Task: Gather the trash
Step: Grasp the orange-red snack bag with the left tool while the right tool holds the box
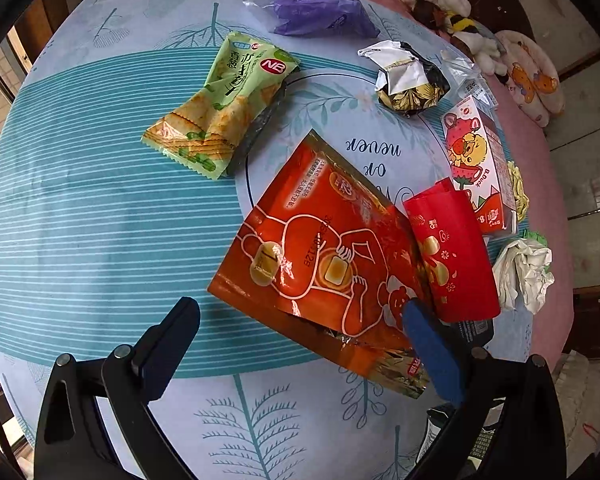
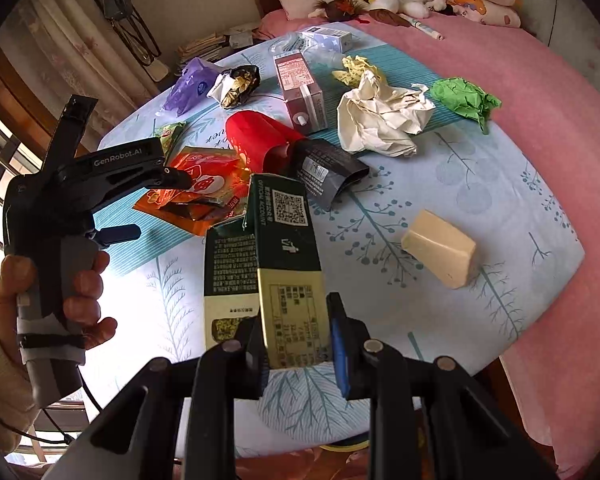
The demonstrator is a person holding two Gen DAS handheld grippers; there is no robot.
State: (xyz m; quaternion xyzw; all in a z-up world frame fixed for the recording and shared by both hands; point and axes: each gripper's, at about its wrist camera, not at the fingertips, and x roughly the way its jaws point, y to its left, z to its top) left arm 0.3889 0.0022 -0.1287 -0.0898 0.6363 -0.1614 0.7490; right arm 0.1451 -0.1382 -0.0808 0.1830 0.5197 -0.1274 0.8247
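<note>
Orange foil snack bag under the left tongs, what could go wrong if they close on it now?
1. The left tongs stand open over the orange foil snack bag, one pad already on its corner; closing may only pinch the slippery edge, letting it slide out.
2. The red paper envelope overlaps that bag, so it might get dragged along.
3. The right tongs grip the green and cream carton at its lower end; it could tip.

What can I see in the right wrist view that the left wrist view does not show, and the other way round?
Only the right wrist view shows the green carton clamped in the right gripper, the beige block, and the hand holding the left gripper. Only the left wrist view shows the whole green cracker bag. Both show the orange pouch, red envelope and crumpled white paper.
</note>
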